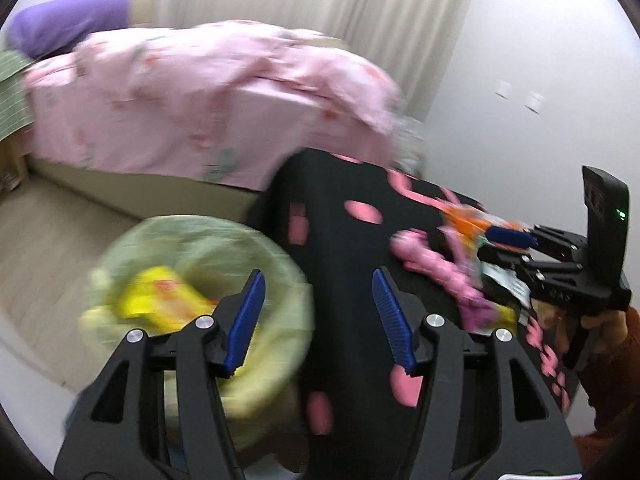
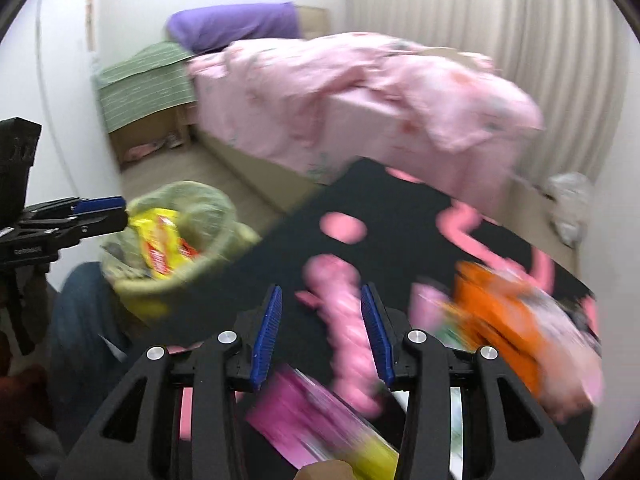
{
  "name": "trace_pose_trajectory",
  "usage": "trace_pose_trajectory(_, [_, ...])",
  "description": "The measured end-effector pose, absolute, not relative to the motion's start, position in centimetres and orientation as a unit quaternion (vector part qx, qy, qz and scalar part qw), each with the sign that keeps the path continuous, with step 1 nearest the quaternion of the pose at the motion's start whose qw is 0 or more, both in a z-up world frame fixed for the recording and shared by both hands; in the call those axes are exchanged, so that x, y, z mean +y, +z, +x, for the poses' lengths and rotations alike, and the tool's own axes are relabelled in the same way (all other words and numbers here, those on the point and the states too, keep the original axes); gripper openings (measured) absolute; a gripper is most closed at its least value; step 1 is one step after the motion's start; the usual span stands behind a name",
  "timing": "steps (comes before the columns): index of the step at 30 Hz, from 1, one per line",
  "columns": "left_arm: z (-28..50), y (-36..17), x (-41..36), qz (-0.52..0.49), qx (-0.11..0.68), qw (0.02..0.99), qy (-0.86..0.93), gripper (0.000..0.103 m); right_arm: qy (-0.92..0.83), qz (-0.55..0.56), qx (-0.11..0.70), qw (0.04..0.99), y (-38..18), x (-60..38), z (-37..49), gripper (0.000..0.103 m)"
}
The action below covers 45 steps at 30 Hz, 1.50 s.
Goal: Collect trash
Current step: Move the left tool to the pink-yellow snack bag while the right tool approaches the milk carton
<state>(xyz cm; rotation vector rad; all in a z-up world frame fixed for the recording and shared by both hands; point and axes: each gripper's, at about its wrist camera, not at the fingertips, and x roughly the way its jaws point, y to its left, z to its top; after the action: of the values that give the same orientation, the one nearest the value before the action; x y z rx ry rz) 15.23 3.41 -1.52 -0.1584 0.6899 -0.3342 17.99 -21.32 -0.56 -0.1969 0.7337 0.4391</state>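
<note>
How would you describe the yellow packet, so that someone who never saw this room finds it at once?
Beside the black table with pink shapes stands a bin lined with a pale green bag. The yellow packet lies in the bin's open top. Unlike the orange wrapper and pink wrappers on the table, it is bright yellow with red print.

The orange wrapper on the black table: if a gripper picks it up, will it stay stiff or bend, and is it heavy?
The orange wrapper looks like thin, crinkled packaging lying flat on the black table, so it would probably flop and crumple between the pads. It seems light for its size. Its glossy film may be slippery, though motion blur hides detail.
</note>
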Motion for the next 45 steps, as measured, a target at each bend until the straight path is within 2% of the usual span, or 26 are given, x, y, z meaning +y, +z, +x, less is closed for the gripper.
trace_pose_trajectory(3, [15.5,-1.7,-0.6,-0.059,0.344,0.912,-0.216,0.057,0.168,-0.076,0.353,0.917,-0.7,-26.3,16.0,0.040])
trace_pose_trajectory(9, [16.1,-2.7,-9.1,-0.003,0.364,0.870,-0.333,0.058,0.100,-0.042,0.362,0.926,-2.1,-34.4,12.6,0.040])
trace_pose_trajectory(17, [19.2,-4.4,-16.6,0.067,0.394,0.843,-0.360,0.058,0.052,0.040,0.358,0.931,-4.1,-41.3,9.4,0.040])
trace_pose_trajectory(23, [17.7,-6.7,-16.9,0.059,0.452,0.808,-0.373,0.057,0.098,0.052,0.355,0.928,-4.6,-41.8,9.0,0.040])
trace_pose_trajectory(31, [11.7,-7.4,-16.0,0.091,0.481,0.784,-0.381,0.057,0.186,-0.050,0.341,0.920,-4.4,-36.4,13.1,0.040])
trace_pose_trajectory(37, [10.5,-4.8,-14.0,0.086,0.434,0.821,-0.362,0.057,0.175,0.010,0.369,0.913,-5.3,-37.6,17.0,0.040])
trace_pose_trajectory(42, [13.1,-4.3,-11.9,0.048,0.414,0.853,-0.314,0.058,0.195,0.079,0.419,0.883,-7.4,-38.3,14.9,0.041])
trace_pose_trajectory(44, [14.2,-4.5,-11.1,0.021,0.417,0.859,-0.296,0.058,0.220,0.084,0.434,0.870,-7.5,-37.5,13.3,0.049])
trace_pose_trajectory(45, [14.7,-4.7,-10.5,0.002,0.421,0.860,-0.289,0.057,0.234,0.078,0.435,0.866,-7.4,-37.0,12.7,0.049])
